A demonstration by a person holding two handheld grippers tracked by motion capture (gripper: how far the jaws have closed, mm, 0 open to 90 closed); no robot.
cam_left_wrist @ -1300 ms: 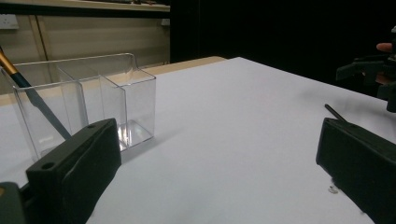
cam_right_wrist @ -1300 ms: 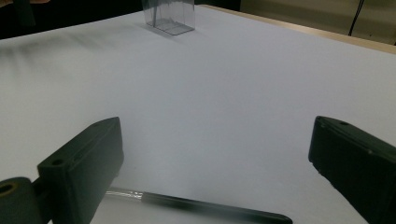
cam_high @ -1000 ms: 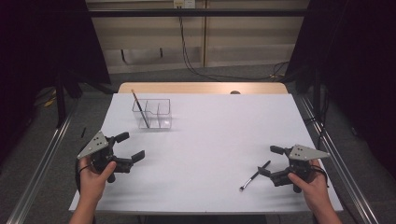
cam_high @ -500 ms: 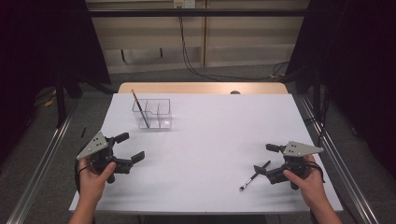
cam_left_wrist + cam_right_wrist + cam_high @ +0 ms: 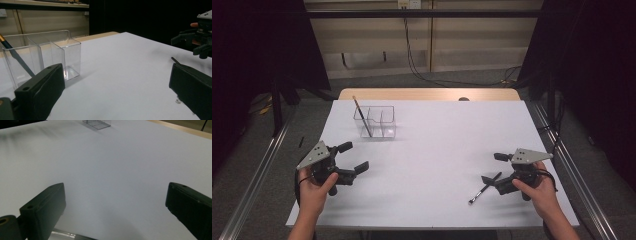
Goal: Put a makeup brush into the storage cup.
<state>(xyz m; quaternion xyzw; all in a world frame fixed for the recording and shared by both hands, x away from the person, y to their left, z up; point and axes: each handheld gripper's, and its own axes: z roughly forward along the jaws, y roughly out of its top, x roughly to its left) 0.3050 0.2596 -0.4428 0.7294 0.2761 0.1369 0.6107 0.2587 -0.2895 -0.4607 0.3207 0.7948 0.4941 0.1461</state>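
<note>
Since one second ago, the right gripper has moved a little to the left, closer to the black brush lying on the white table; the left gripper has stayed in its place. From the high view, both grippers have their jaws spread apart and hold nothing, and a clear organizer near the far left carries a second brush, leaning. From the left gripper view, the wide-apart jaws frame the organizer with its blue-handled brush in the left compartment. From the right gripper view, the jaws stand wide above the table, and a shiny part of the brush lies beside the left jaw.
</note>
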